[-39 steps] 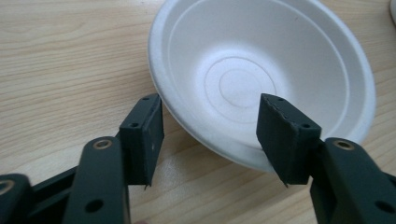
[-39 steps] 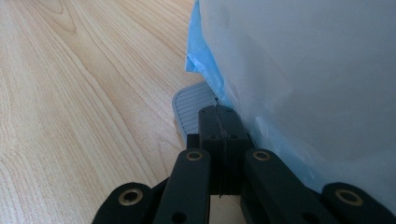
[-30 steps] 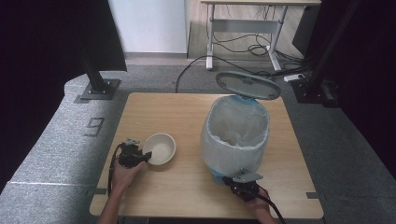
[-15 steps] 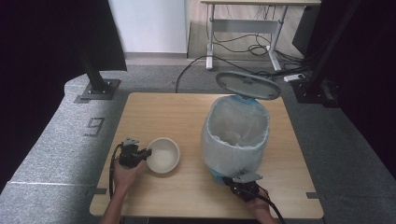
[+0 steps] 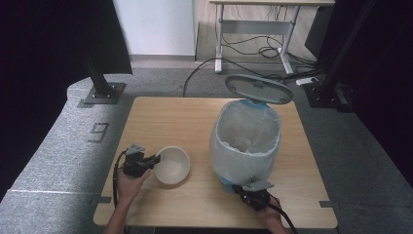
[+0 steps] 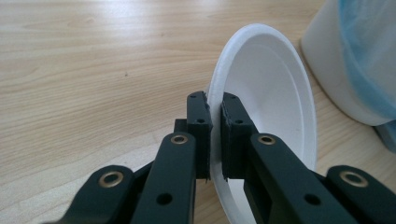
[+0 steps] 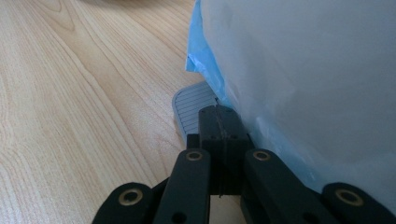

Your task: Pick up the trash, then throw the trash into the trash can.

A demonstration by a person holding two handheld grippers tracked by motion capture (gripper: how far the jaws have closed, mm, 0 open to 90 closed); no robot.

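Note:
A white bowl (image 5: pixel 171 165) sits at the front left of the wooden table (image 5: pixel 175 117), tipped up on edge in the left gripper view (image 6: pixel 275 102). My left gripper (image 5: pixel 155 159) is shut on its near rim, one jaw inside and one outside (image 6: pixel 215 109). A white pedal bin (image 5: pixel 246 141) with a blue liner (image 7: pixel 201 51) stands at the right, its lid (image 5: pixel 259 88) raised. My right gripper (image 5: pixel 247 187) is shut with nothing between its jaws (image 7: pixel 218 116). Its tips rest on the grey ribbed pedal (image 7: pixel 187 105) at the bin's foot.
Grey padding (image 5: pixel 58 146) surrounds the table. A black stand base (image 5: pixel 101 92) sits at the back left. A desk frame with cables (image 5: pixel 253 44) stands behind. Bare tabletop lies between the bowl and the far edge.
The bowl, held by my left gripper, has shifted a little to the right and toward the front edge. The right gripper and the open lid have stayed put.

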